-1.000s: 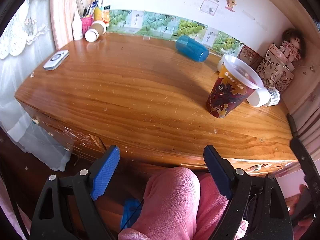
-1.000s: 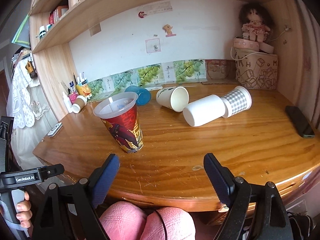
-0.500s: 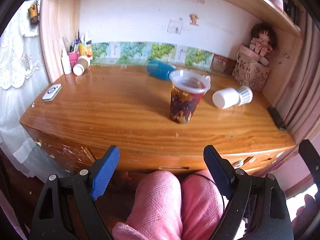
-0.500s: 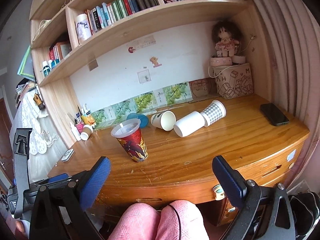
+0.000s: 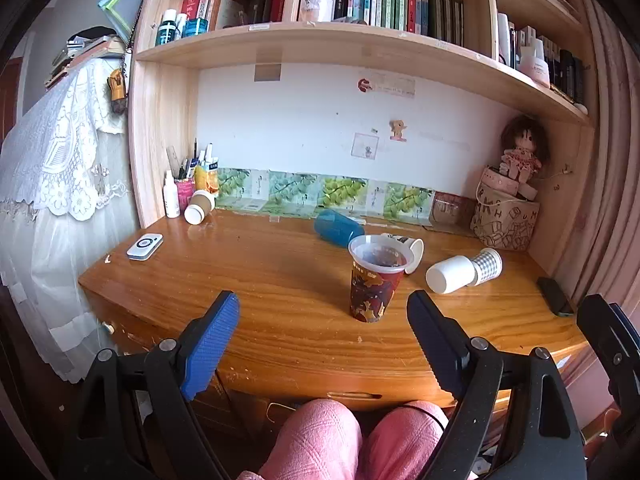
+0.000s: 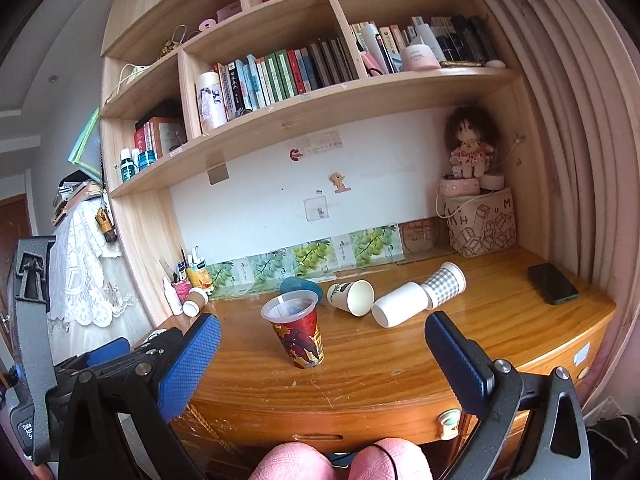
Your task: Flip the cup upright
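Note:
A red patterned plastic cup stands upright near the middle of the wooden desk; it also shows in the right wrist view. My left gripper is open and empty, held back from the desk's front edge. My right gripper is open and empty, also back from the edge. Several other cups lie on their sides behind it: a blue cup, a white paper cup, a plain white cup and a checked cup.
A black phone lies at the desk's right end. A white remote lies at the left. A brown cup and bottles stand at the back left. A doll on a patterned box sits at the back right. Pink-clad knees are below.
Both grippers have drawn back and tilted up, away from the desk. The shelves with books are now in view. The red cup has stayed upright in place.

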Action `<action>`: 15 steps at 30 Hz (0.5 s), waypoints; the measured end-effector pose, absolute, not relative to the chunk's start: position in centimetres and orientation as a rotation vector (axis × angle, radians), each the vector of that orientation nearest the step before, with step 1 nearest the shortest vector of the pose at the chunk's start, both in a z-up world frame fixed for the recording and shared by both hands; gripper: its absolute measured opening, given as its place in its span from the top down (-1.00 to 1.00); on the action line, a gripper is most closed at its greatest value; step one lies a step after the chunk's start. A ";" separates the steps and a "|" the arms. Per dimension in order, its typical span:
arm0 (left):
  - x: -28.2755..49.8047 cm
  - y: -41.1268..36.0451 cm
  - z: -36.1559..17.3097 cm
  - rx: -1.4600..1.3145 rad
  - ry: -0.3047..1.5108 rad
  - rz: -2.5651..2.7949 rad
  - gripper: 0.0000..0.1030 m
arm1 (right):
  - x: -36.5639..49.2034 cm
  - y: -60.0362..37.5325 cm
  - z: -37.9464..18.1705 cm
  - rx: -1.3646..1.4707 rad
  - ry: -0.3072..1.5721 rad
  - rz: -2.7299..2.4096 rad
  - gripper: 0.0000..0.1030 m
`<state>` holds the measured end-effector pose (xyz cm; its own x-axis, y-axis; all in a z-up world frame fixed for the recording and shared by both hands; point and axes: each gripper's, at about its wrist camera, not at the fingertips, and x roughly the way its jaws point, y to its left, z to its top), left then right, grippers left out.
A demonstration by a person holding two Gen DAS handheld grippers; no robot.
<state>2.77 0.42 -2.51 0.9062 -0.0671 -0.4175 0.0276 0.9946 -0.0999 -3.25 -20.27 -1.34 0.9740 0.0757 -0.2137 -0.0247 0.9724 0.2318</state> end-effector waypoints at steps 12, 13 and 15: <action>1.2 0.8 -1.8 -0.088 0.340 -0.008 -0.81 | -4.1 -19.4 -0.6 0.189 0.162 0.071 -0.99; 1.0 0.8 -1.8 -0.086 0.334 -0.004 -0.82 | -4.2 -19.4 -0.6 0.185 0.155 0.068 -0.99; 0.8 0.8 -1.7 -0.084 0.324 0.003 -0.83 | -4.5 -19.2 -0.5 0.167 0.143 0.055 -0.99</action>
<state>0.84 0.79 -1.66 0.9480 -0.0101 -0.3182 -0.0168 0.9965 -0.0818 -4.50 -19.23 -0.48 0.9883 0.0663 -0.1374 -0.0425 0.9846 0.1698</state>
